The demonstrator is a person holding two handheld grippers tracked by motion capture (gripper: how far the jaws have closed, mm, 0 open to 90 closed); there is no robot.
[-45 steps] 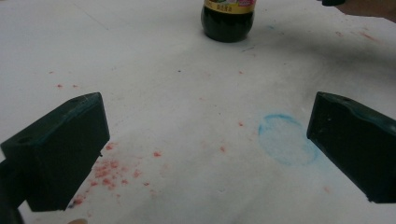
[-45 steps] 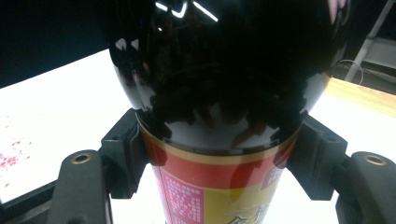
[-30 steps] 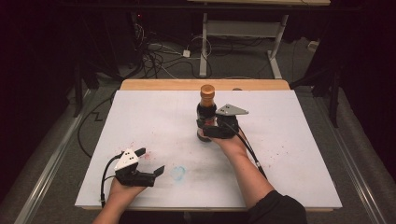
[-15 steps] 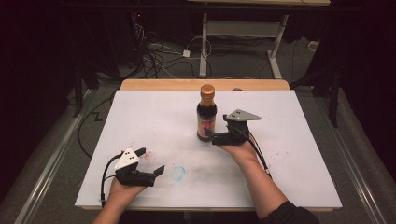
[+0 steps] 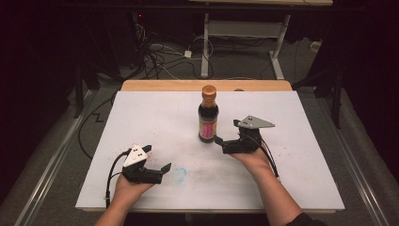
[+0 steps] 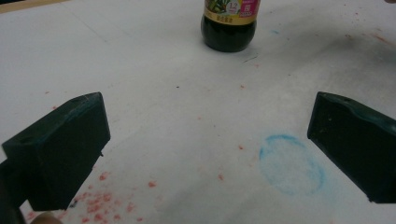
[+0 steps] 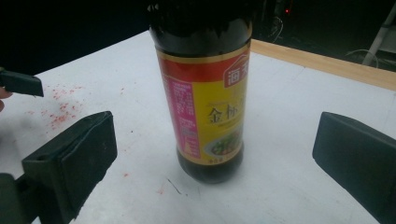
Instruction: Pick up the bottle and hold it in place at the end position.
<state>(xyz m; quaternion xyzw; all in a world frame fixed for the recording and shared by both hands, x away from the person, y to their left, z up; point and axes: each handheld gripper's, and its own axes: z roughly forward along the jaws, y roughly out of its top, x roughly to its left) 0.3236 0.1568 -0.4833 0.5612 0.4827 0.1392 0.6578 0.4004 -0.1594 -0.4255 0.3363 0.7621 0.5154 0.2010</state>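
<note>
1. Right hand-held gripper (image 5: 220, 141): its jaws have just been opening and now stand wide, nothing pressed between the pads. In the right gripper view the bottle (image 7: 203, 88) stands just ahead of the two jaws, apart from both.
2. Left hand-held gripper (image 5: 162, 168): its jaws are spread wide with nothing between them. It rests low on the counter (image 5: 141, 117), well apart from the bottle and nearer the person than the bottle is.
3. Bottle position: upright on the counter, near its middle, just beside the tips of the right hand-held gripper. A faint blue ring mark (image 6: 292, 164) lies on the counter surface, well apart from the bottle, on the person's side of it.
4. Contents: the bottle looks dark from its base up to its shoulder, so it is judged nearly full of a dark sauce. The orange cap (image 5: 209, 91) is on.
5. Handling estimate: likely heavy for its width, rigid and smooth. Whether it is glass or plastic cannot be told; treat it as breakable. Being tall and narrow, it may tip if pushed high up.
6. Grip point: take hold across the labelled body, below the shoulder, where the sides run straight. Avoid the tapering neck, where the pads could slide.
</note>
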